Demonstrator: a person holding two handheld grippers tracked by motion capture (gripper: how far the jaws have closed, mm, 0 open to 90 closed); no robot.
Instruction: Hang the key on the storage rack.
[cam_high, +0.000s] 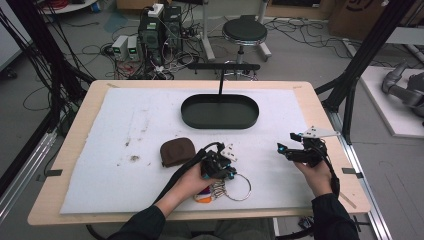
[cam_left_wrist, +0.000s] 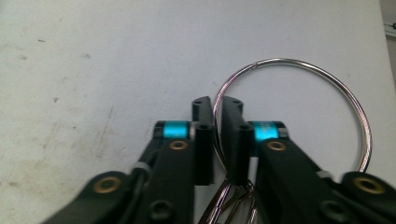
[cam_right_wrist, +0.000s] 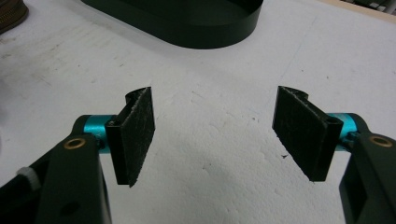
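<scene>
Steel key ring (cam_left_wrist: 299, 88) pinched in left gripper (cam_left_wrist: 217, 140) jaws, keys half hidden | right gripper (cam_right_wrist: 215, 135) jaws agape

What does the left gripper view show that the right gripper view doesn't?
Left gripper view: the left gripper shut on the big metal key ring, smaller rings bunched below its jaws. Right gripper view: the right gripper open with nothing between its pads, the black oval tray beyond. Both share the stained white mat.

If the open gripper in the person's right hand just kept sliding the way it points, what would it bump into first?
Probably the black oval tray. The right gripper has open jaws with bare white mat between them, and the tray's wall lies ahead, though how far off is unclear.
</scene>
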